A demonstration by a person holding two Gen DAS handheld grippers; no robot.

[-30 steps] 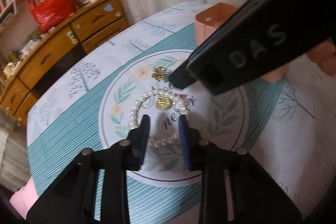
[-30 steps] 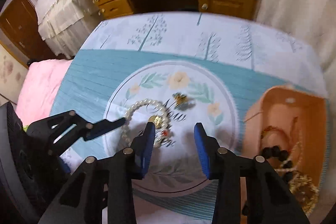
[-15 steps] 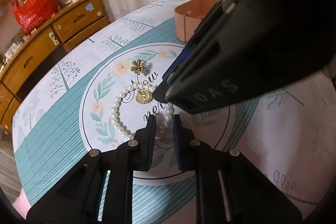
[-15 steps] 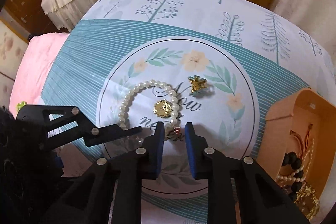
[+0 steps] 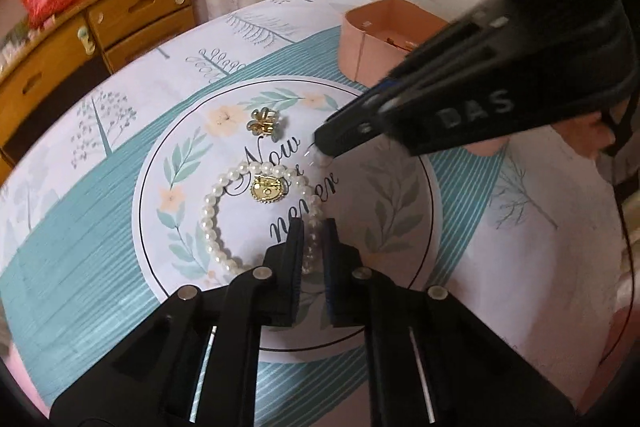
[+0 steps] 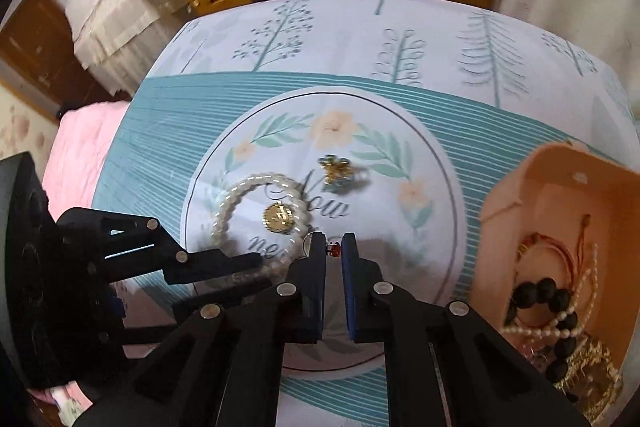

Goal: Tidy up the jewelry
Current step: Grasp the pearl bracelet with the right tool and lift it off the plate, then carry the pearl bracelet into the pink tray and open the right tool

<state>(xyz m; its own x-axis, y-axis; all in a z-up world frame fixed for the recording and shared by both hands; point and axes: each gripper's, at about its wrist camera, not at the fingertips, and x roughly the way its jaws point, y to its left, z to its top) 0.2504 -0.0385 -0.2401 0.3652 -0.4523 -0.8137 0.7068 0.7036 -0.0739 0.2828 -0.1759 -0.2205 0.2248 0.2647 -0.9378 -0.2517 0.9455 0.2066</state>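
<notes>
Between the blue pads of the left tool (image 5: 311, 227), part of the pearl bracelet (image 5: 212, 223) is hidden, so the strand's near curve is cut off from sight; the jaws are nearly together and closing on those beads. From the right wrist view the bracelet is smeared by blur, and only its round outline reads. The right tool (image 6: 333, 241) has its jaws almost together and closing too, with a tiny red-beaded piece (image 6: 334, 250) between the tips where the strand ends; whether the pads actually press it is hard to make out. In the left wrist view that tool's dark body covers much of the far right side of the worktop (image 5: 80, 267) and part of the box.

At the right edge of the worktop stands a peach-coloured box (image 6: 560, 179) with thin, smooth walls. It holds a string of matt black beads (image 6: 540, 291), a strand of small pearls (image 6: 568, 315), thin reddish cord and a glittering gold piece in its near corner, all tangled together.

Near the middle of the worktop, on the printed cloth's round floral emblem, lie a gold round medallion (image 5: 267, 190) with a scalloped rim, inside the bracelet's loop, and a gold flower-shaped clip (image 5: 264, 125) just beyond it.
</notes>
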